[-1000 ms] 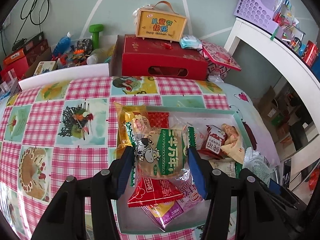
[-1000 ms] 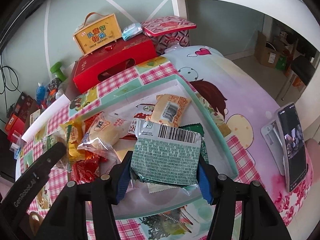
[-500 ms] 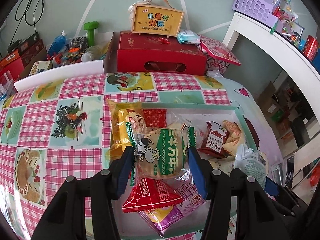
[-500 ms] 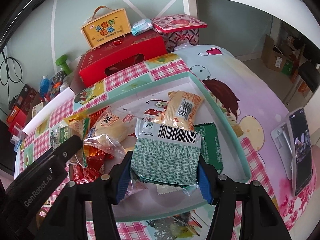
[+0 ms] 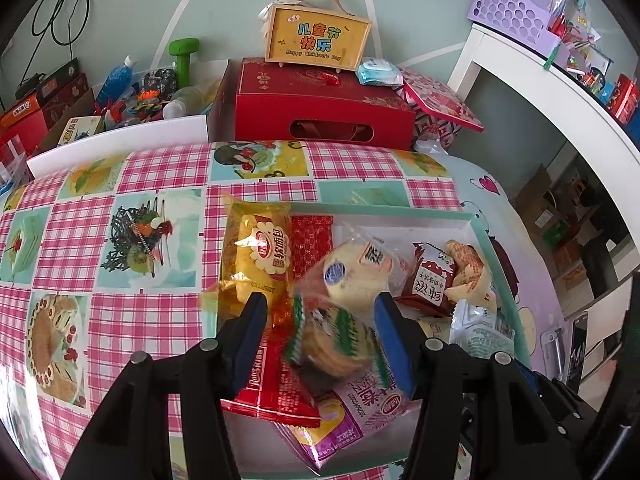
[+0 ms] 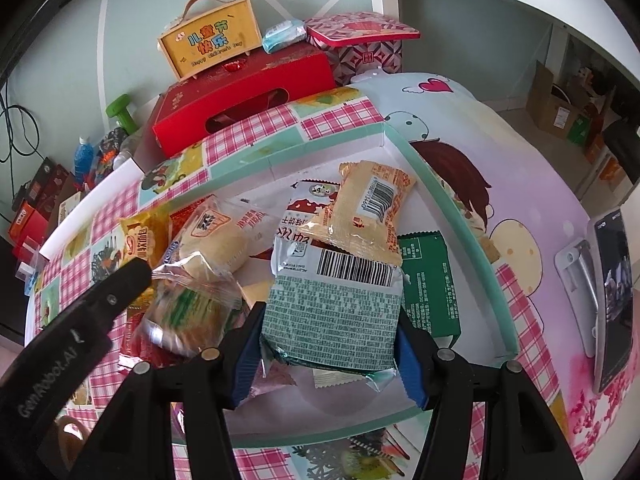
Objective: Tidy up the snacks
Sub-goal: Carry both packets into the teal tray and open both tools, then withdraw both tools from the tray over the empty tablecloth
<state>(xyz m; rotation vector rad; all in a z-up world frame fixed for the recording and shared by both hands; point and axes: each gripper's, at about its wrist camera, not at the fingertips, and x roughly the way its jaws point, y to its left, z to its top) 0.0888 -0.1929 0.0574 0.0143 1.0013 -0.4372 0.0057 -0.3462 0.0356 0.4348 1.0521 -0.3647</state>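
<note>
Right gripper (image 6: 330,344) is clamped on a teal snack packet (image 6: 334,320) above the near end of the tray (image 6: 460,220). Left gripper (image 5: 320,336) stands wide apart around a blurred green-striped cake packet (image 5: 336,344); whether it touches cannot be told. Both packets look light, soft and crinkly, best pinched across the flat middle. Only the right view shows the phone (image 6: 612,288) beyond the tray; only the left shows the purple basket (image 5: 516,0).

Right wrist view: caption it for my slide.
Right gripper clamps a green barcoded snack packet above the teal-rimmed snack tray.
</note>
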